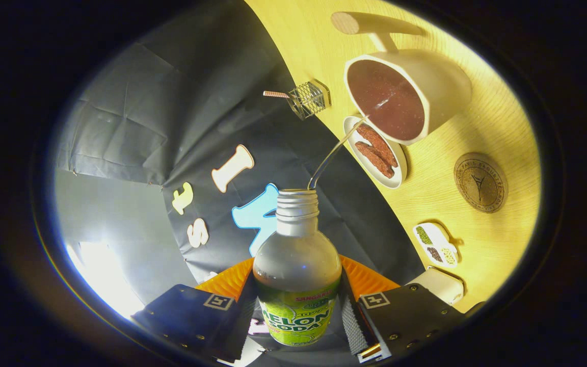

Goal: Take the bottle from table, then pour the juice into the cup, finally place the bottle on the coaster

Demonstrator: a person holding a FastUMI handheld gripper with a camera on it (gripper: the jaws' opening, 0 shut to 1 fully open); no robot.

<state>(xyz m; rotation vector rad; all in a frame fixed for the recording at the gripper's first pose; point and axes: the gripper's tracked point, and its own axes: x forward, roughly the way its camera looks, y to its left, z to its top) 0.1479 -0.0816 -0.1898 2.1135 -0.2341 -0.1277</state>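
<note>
clear plastic bottle [297,265] sits low in the middle of the frame, pinched between both fingers of the gripper [297,312], a thin stream arcing to the cup [405,94] at upper right. the coaster [480,182] lies at right, apart from the snack dish [375,151].

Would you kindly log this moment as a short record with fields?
gripper: shut on bottle, tilted toward cup
pour: thin stream running from bottle mouth into cup
cup: holds dark liquid, on table
coaster: bare, beside cup
plate: two brown pieces, next to cup
stage: pouring; bottle not yet on coaster
</note>
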